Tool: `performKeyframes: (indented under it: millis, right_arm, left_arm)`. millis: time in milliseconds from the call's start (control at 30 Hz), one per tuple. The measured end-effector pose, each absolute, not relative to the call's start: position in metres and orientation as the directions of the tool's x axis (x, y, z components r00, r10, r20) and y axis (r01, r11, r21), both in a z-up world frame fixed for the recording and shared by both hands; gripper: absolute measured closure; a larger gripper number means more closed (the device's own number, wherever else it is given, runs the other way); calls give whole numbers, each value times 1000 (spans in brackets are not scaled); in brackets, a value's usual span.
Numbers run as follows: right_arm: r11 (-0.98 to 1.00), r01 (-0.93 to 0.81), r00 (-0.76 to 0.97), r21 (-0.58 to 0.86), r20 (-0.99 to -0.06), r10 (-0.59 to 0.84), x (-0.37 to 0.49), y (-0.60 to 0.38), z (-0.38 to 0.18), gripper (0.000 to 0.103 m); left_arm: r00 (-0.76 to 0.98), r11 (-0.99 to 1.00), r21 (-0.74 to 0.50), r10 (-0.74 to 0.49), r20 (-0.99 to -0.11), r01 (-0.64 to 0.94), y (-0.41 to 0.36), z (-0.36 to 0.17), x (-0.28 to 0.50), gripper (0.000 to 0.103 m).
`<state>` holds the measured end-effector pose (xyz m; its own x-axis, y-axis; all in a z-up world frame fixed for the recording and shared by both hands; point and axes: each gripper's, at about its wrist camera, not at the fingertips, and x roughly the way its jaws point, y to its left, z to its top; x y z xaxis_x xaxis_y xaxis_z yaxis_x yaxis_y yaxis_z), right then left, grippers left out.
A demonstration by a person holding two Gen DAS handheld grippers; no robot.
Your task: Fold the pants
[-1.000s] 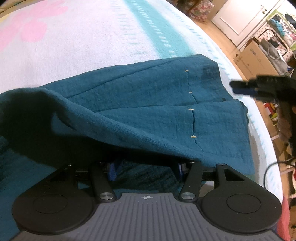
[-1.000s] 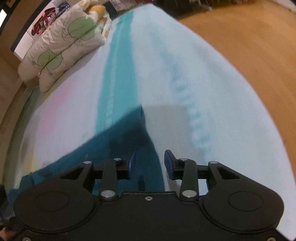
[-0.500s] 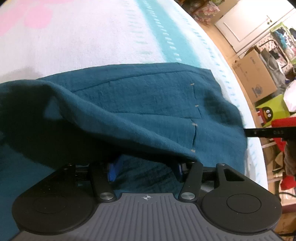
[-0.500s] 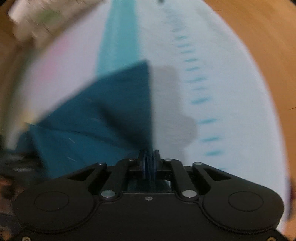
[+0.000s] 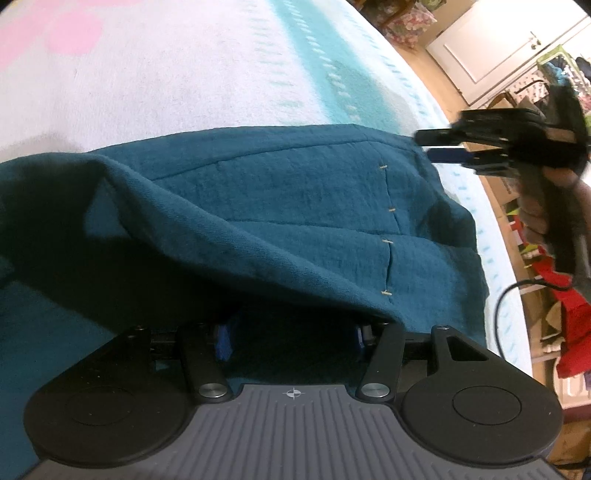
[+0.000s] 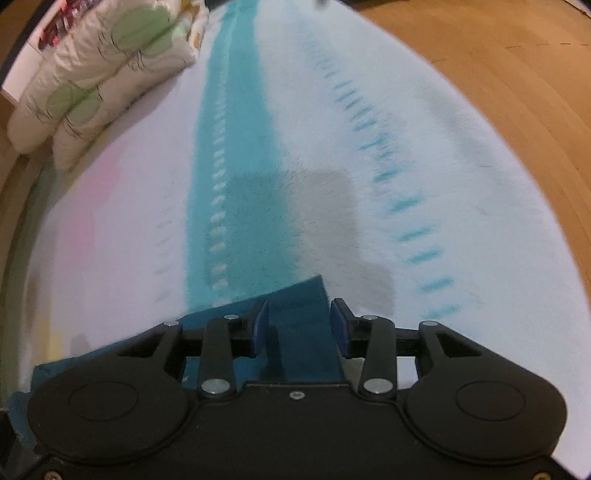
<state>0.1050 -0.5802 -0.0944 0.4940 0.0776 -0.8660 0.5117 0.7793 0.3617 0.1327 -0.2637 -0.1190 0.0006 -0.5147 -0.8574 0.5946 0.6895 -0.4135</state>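
Note:
Dark teal pants [image 5: 295, 206] lie folded over on a white bed blanket [image 5: 166, 81]. A raised fold of the cloth drapes over my left gripper [image 5: 291, 336], whose blue pads are wide apart beneath it, so it is open. My right gripper [image 6: 298, 325] is open, its pads either side of a corner of the pants [image 6: 295, 317] without pinching it. The right gripper also shows in the left wrist view [image 5: 476, 147], hovering above the far right corner of the pants.
The blanket has a teal stripe [image 6: 236, 147] and pink patches [image 5: 70, 33]. Pillows [image 6: 99, 62] lie at the bed's far left. Wooden floor [image 6: 498, 74] lies to the right, with a white door [image 5: 491, 40], boxes and red clutter [image 5: 569, 332] beyond the bed's edge.
My right gripper was shut half a second ago and is now open, and it has lifted off the corner of the pants. My left gripper stays open under the fold.

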Motion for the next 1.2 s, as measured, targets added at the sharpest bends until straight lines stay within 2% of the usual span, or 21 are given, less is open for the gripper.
performKeyframes:
  millis: [33,67,100,167,233,300,333,600,833,933,1000,1200]
  right_arm:
    - [791,502,493,348,-867,69,108,-575,-96,59]
    - [807,471,503,357,-860,87,108,-571,-97,86]
    - [807,459,511,371,-854,102,108,-567,-97,91]
    - [795,491,538,356,-842,45,103,-565,-89,91]
    - [782,523,548,338,-836,-5,102,-569,-87,86]
    - [765,567,538,305,-841,-63,96,-571,-81,76]
    - [758,574,550,309,-832,-77,88,-572,-75,76]
    - [742,562,610,366,-789,-73,13,-571,-40,76]
    - [755,564,594,334,-800,-90,-22,-554,-41,76]
    - [768,529,609,361,-792,-47,-24,-546,-46,70]
    - [790,505,612,349,-790,-42,-22,-539,-49,60]
    - [850,436,574,294,-819,-11,-9,-520,-65,60]
  left_arm:
    - [1,688,-412,-514,-858,597,-264,-119,132,50]
    - [1,687,-410,-514,-858,600,-264,-119,132,50]
    - [2,685,-408,-513,-858,604,-265,-119,131,50]
    - [2,683,-406,-512,-859,607,-265,-119,131,50]
    - [-2,685,-402,-504,-863,607,-268,-117,131,50]
    - [-32,678,-402,-488,-872,616,-276,-114,136,50]
    - [-52,667,-410,-487,-872,622,-281,-112,138,50]
    - [-37,620,-434,-546,-837,654,-327,-75,181,50]
    - [-39,590,-542,-654,-755,599,-365,-66,212,50]
    - [-8,599,-513,-645,-764,615,-372,-58,212,50]
    - [1,588,-513,-658,-753,626,-365,-51,207,50]
    - [97,639,-426,-617,-781,640,-307,-39,198,50]
